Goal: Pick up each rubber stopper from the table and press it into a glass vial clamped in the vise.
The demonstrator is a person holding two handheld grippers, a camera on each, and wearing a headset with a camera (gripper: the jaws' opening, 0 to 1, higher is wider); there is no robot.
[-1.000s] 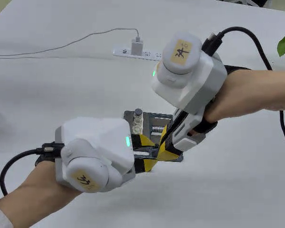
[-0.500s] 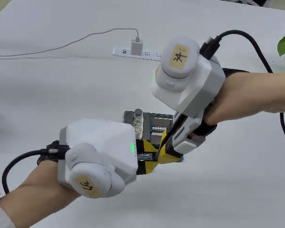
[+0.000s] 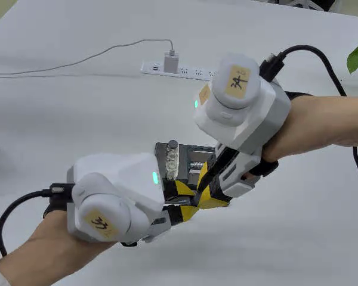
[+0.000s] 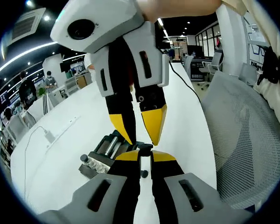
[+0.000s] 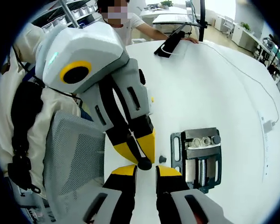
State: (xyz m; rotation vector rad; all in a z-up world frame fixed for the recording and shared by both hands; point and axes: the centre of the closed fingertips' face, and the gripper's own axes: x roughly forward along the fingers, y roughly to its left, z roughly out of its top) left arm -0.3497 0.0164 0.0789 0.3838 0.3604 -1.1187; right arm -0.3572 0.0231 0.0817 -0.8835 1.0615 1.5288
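Head view. Shows the left gripper (image 3: 188, 201) and the right gripper (image 3: 204, 187) meeting tip to tip at 6 o'clock of the vise (image 3: 194, 152). Reads as a handover, probably to regrip for a downward press. Shows 1 glass vial (image 3: 172, 161) upright in the vise, dark on top.

Left gripper view. Looks along own jaws pinched onto a rubber stopper (image 4: 143, 147) at their very tips. Finds the right gripper's yellow tips parted just beyond, at 12 o'clock.

Right gripper view. Looks along own jaws spread, clamping nothing, with the rubber stopper just past them at 12 o'clock: small, round, matte black. Finds a second stopper (image 5: 162, 159) loose on the table (image 5: 214, 84) at 1 o'clock, just beside the vise.
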